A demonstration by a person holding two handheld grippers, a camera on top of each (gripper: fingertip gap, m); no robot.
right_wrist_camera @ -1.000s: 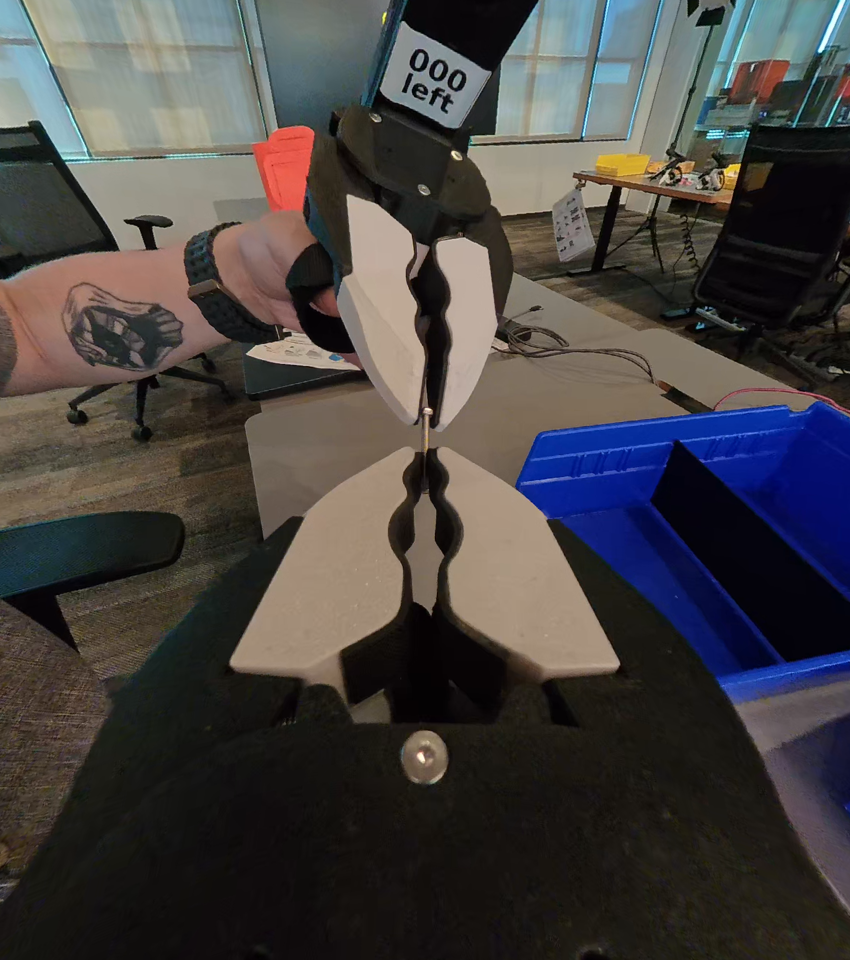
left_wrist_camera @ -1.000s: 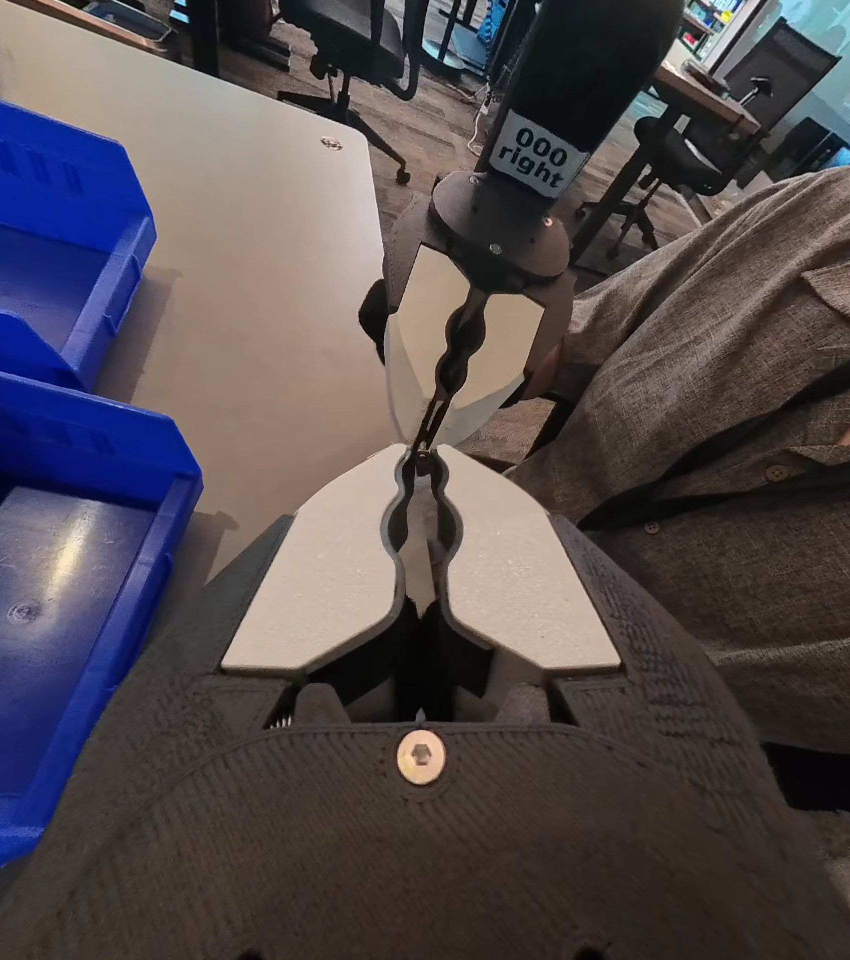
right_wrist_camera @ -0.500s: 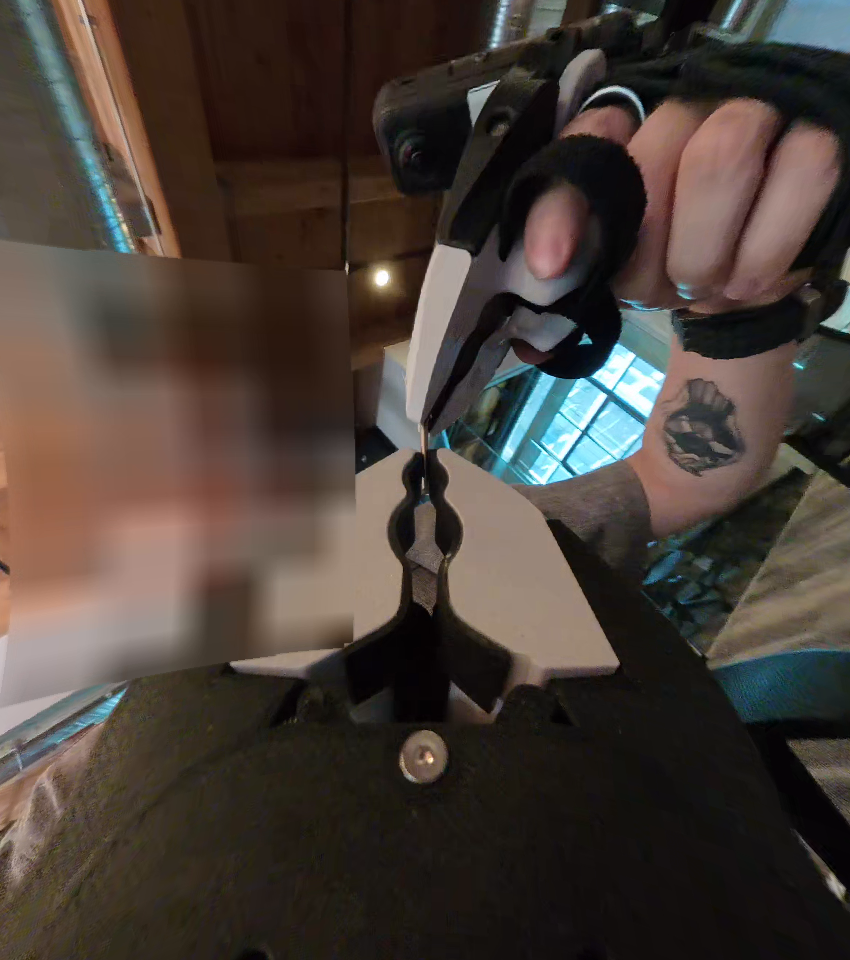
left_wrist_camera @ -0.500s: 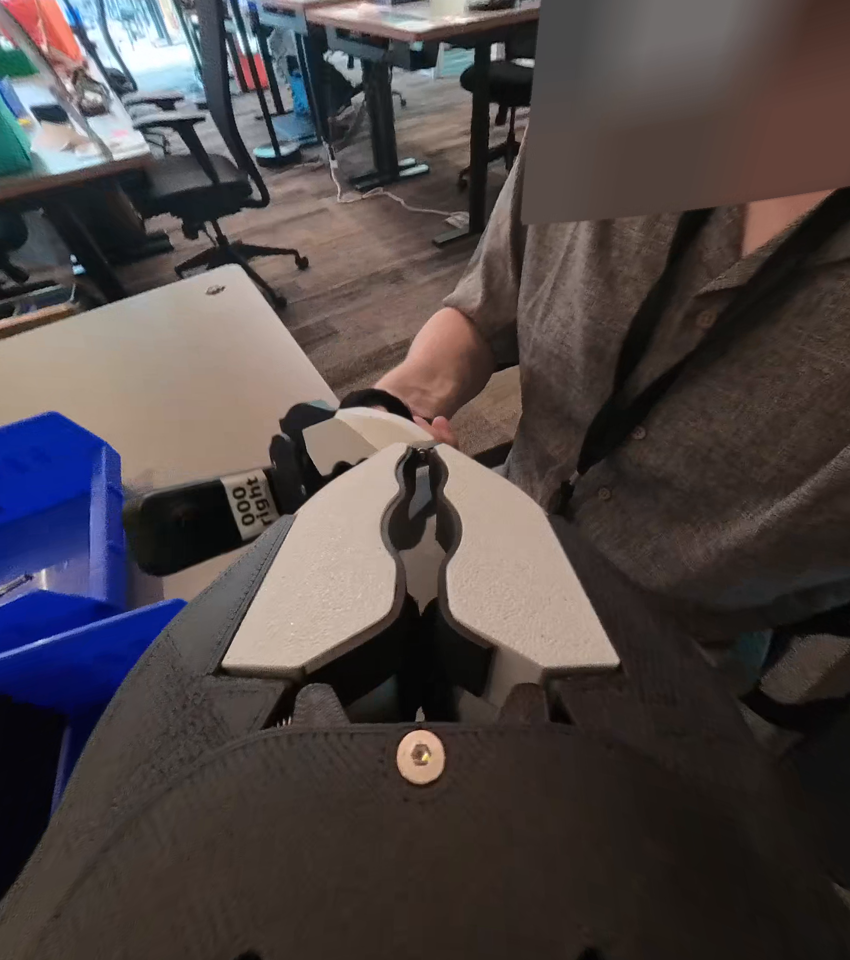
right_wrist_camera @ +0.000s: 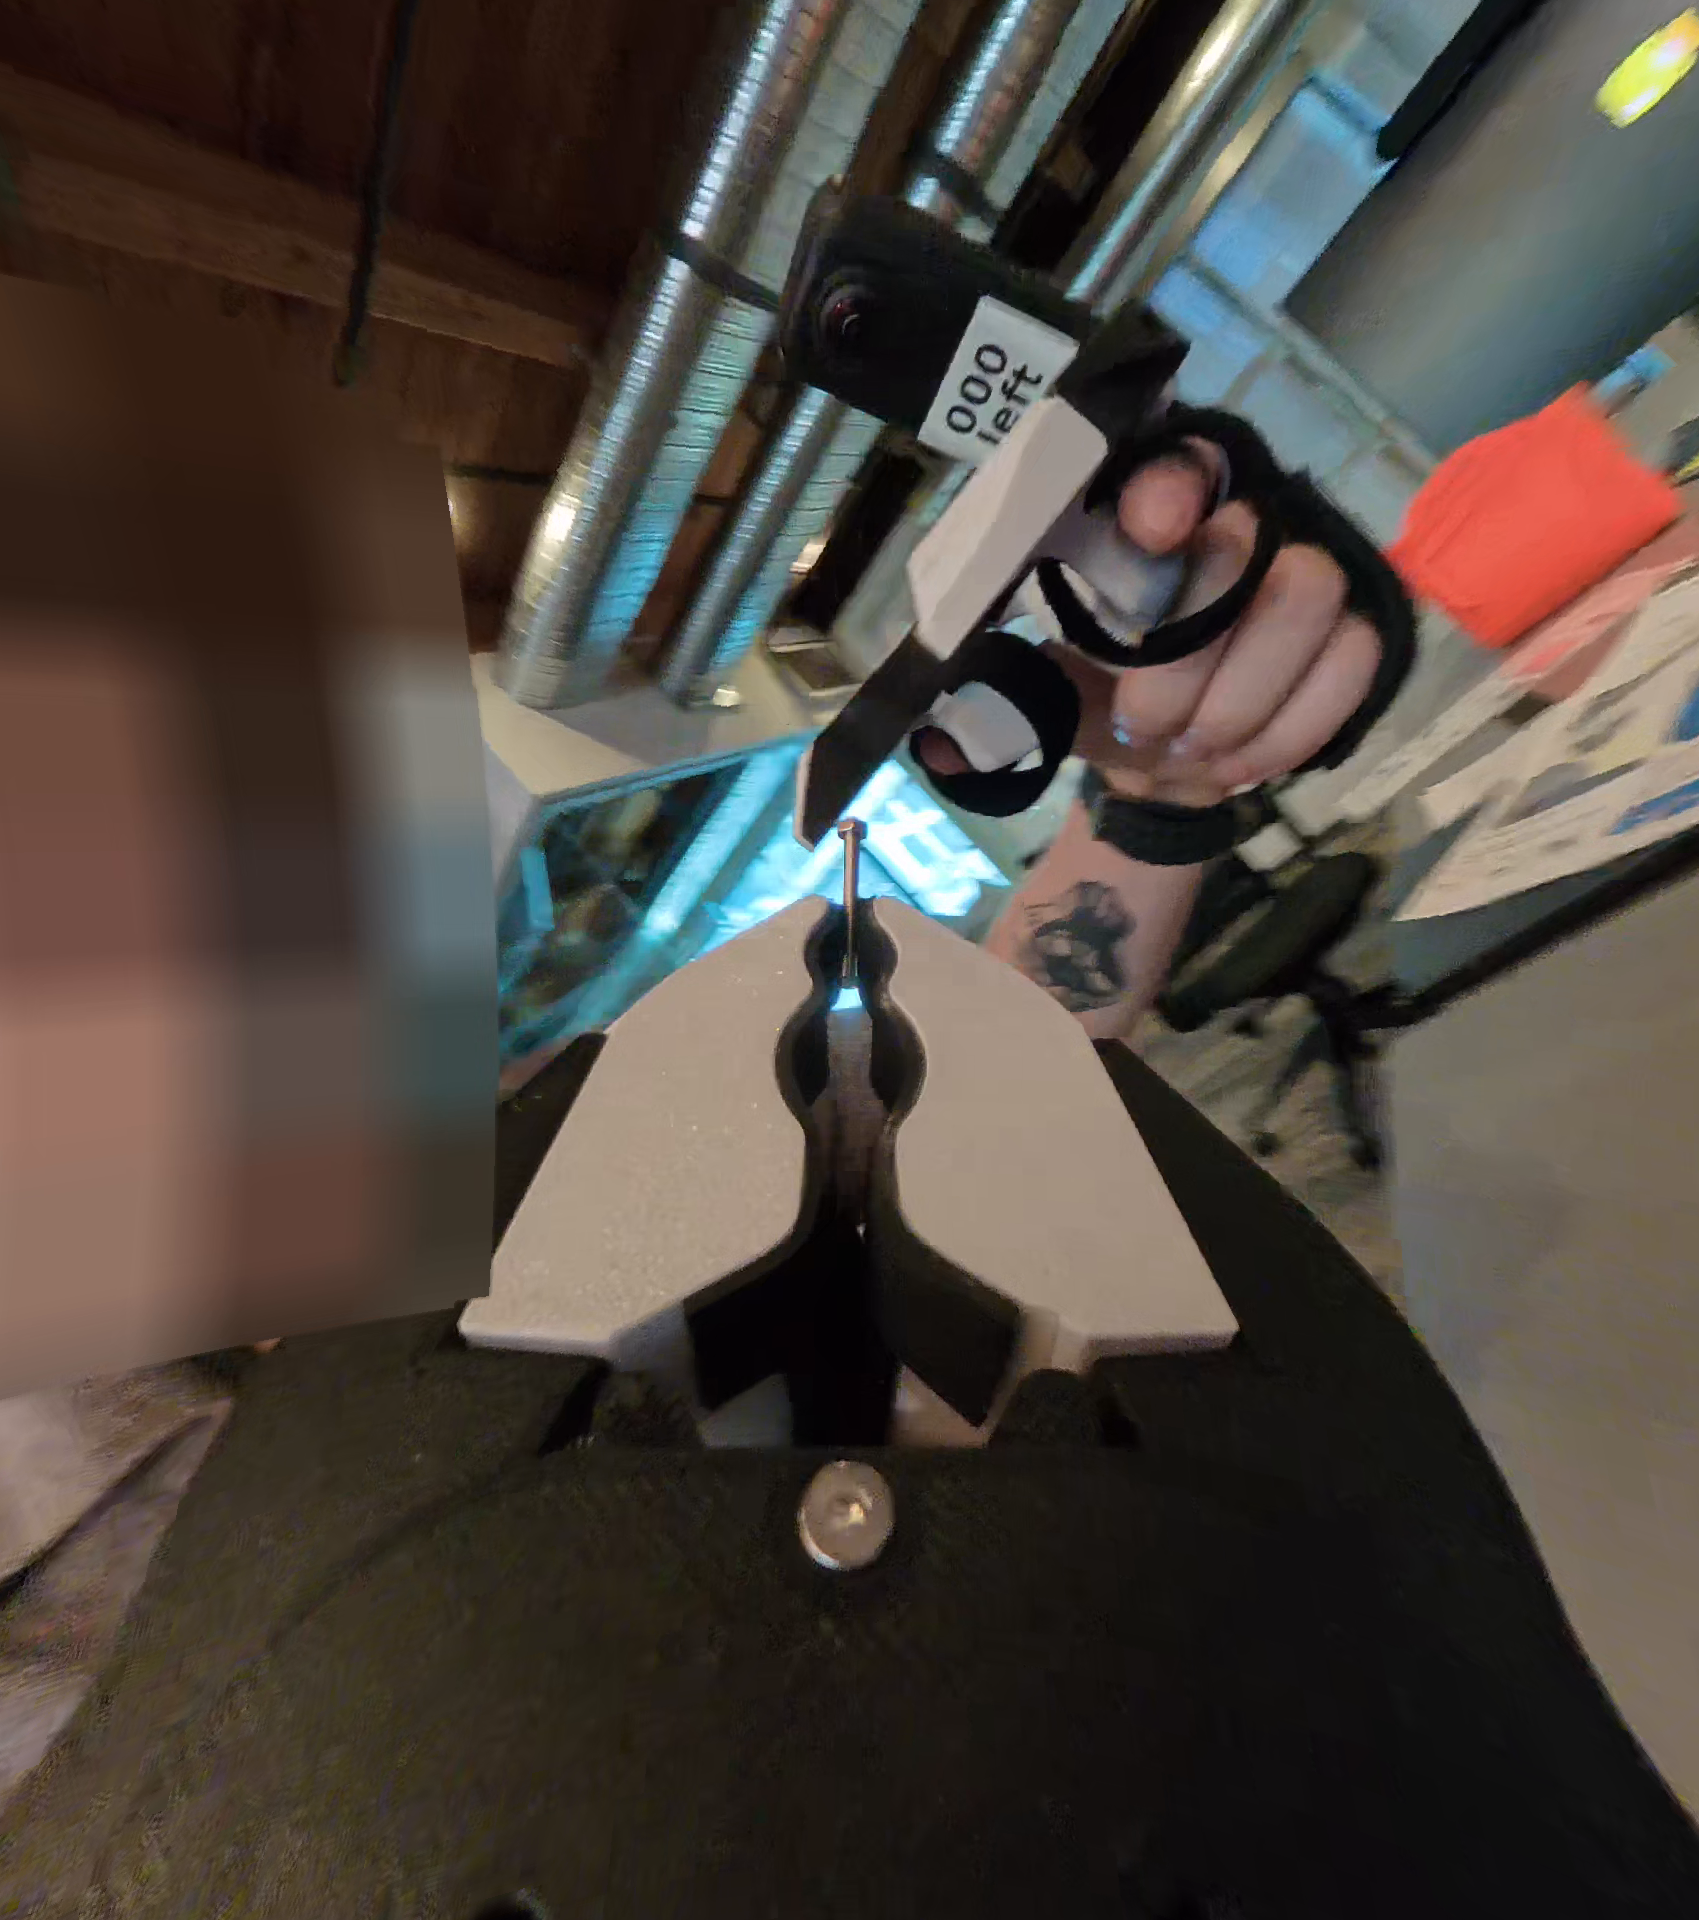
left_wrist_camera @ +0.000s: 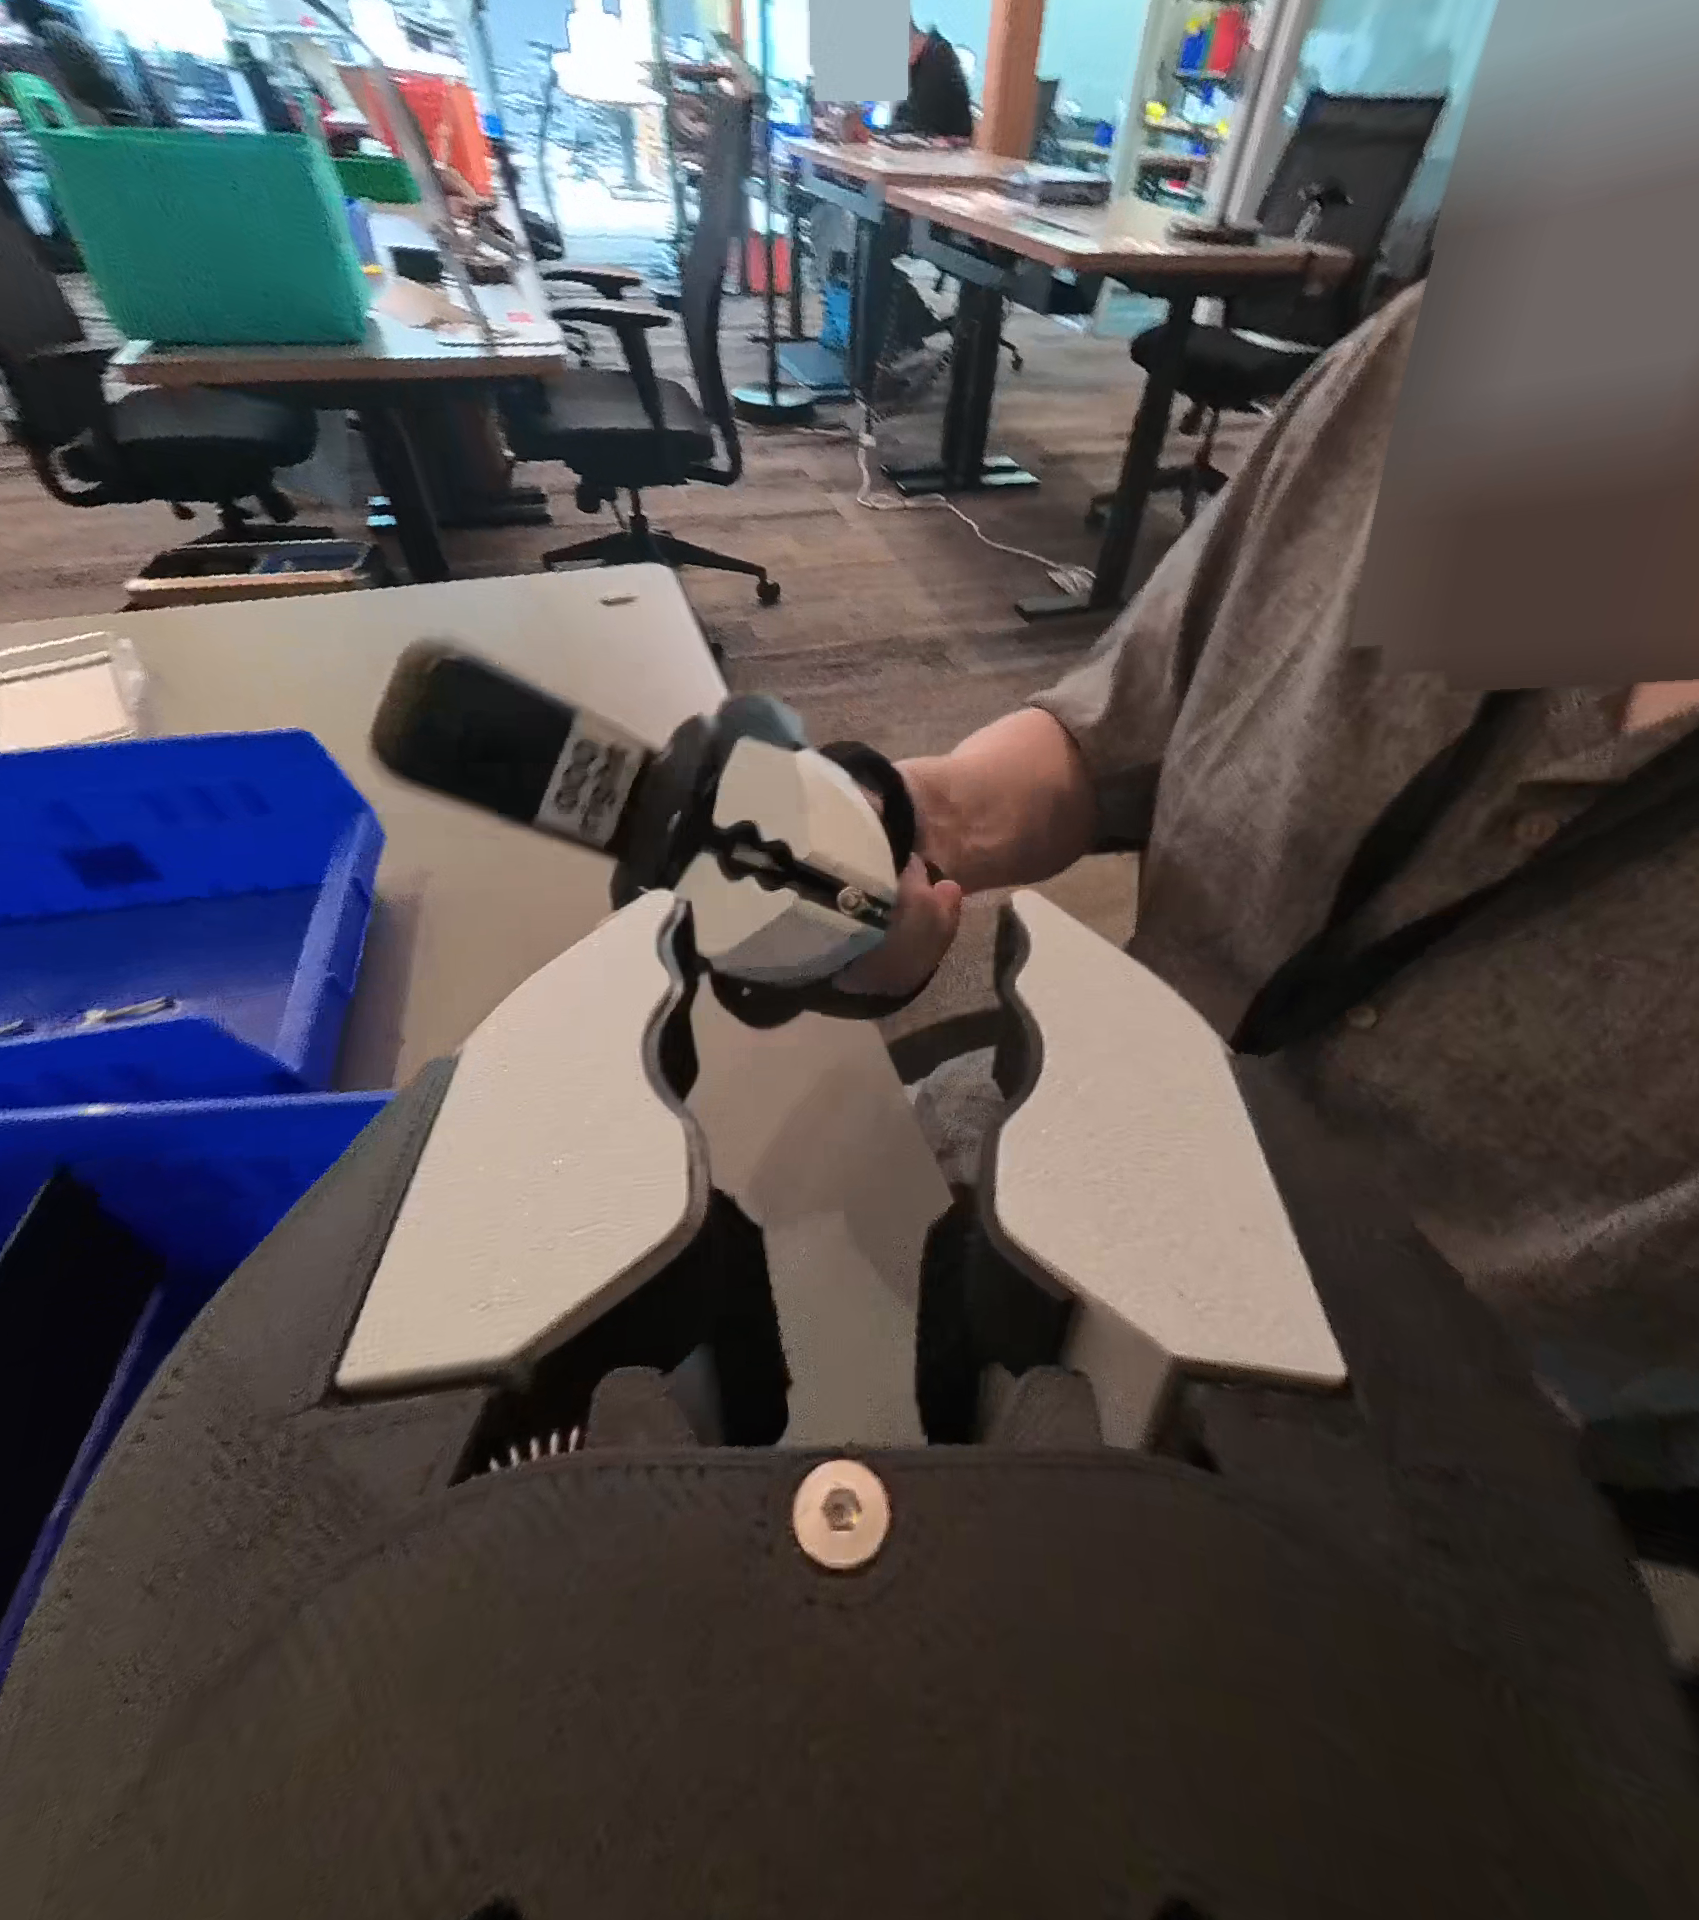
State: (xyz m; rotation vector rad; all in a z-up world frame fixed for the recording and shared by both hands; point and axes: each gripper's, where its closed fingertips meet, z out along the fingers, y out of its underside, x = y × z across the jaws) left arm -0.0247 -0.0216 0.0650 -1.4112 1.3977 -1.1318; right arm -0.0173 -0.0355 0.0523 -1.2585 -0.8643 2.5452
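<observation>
Your right tool is pinching a thin metal pin at its tips, pointing it up. Your left tool is hanging spread wide, holding nothing, just beside the pin's head, above the bench near the blue bins.

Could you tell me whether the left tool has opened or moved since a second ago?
Yes. The left tool has opened, releasing the nail, and swung away from the blue bins toward the person.
</observation>
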